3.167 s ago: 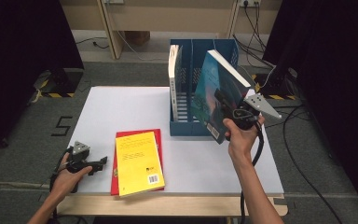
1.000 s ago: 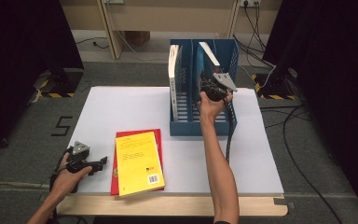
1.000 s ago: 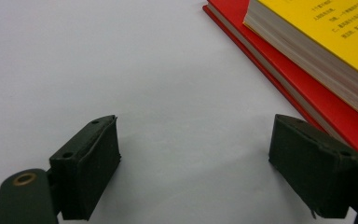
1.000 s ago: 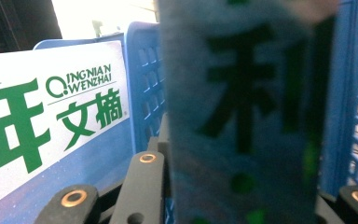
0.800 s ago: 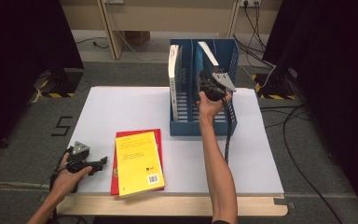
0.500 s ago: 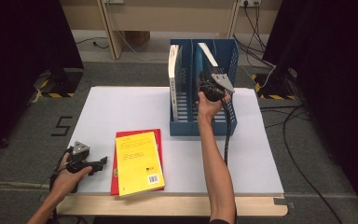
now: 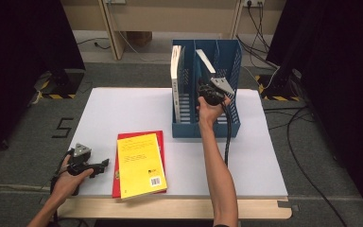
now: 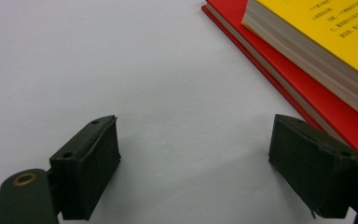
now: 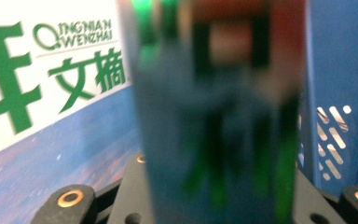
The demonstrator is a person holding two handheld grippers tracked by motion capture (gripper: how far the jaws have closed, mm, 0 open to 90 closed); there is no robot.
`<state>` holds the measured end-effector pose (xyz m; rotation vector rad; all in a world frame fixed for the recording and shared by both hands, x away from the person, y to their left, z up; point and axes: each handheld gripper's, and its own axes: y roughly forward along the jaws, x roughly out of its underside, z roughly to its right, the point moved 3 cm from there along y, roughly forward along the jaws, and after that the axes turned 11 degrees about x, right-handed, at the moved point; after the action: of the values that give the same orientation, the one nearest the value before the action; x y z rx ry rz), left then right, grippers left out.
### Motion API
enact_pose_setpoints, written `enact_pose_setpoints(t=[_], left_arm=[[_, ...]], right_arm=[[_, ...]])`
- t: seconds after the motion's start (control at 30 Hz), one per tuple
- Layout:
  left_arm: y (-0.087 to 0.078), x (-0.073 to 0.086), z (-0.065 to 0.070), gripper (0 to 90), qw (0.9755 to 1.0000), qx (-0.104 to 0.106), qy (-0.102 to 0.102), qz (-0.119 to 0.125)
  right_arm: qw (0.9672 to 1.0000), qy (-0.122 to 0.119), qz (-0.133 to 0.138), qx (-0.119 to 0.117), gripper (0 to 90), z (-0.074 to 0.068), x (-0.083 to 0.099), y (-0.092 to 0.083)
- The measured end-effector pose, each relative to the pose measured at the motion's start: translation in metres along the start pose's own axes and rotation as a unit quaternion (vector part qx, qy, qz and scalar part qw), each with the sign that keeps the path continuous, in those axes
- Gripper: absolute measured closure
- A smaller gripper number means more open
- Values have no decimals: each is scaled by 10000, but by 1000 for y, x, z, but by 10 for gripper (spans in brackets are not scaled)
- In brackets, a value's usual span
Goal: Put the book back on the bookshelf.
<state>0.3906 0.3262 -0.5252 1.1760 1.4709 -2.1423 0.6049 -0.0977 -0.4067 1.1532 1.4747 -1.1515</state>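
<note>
Book halfway into the rack, not home yet

Your right gripper (image 7: 207,90) was clenched on the blue-covered book (image 7: 206,63), tilted in the blue plastic file rack (image 7: 207,127); let go early and it could've flopped. Left gripper (image 8: 193,172) sat released beside the yellow paperback (image 8: 326,32), a closeness better seen from its own view.

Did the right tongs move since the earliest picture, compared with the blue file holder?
Yes. The right tongs, gripping a book, moved from the blue file holder's right front corner up and left over its right compartment.
</note>
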Motion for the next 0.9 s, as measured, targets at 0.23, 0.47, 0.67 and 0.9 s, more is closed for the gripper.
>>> enact_pose_setpoints(t=[0.23,0.47,0.67,0.9], left_arm=[[0,0,0,151,10000,-3,0,-5],[0,0,0,151,10000,-2,0,-7],[0,0,0,151,10000,-5,9,-15],[0,0,0,151,10000,-8,14,0]], right_arm=[[9992,-211,-258,-213,711,0,2,-10],[9978,-515,-266,-314,685,-5,0,-18],[9975,-424,-275,-488,658,-5,-2,-29],[9946,-576,-401,-760,626,-1,3,-46]])
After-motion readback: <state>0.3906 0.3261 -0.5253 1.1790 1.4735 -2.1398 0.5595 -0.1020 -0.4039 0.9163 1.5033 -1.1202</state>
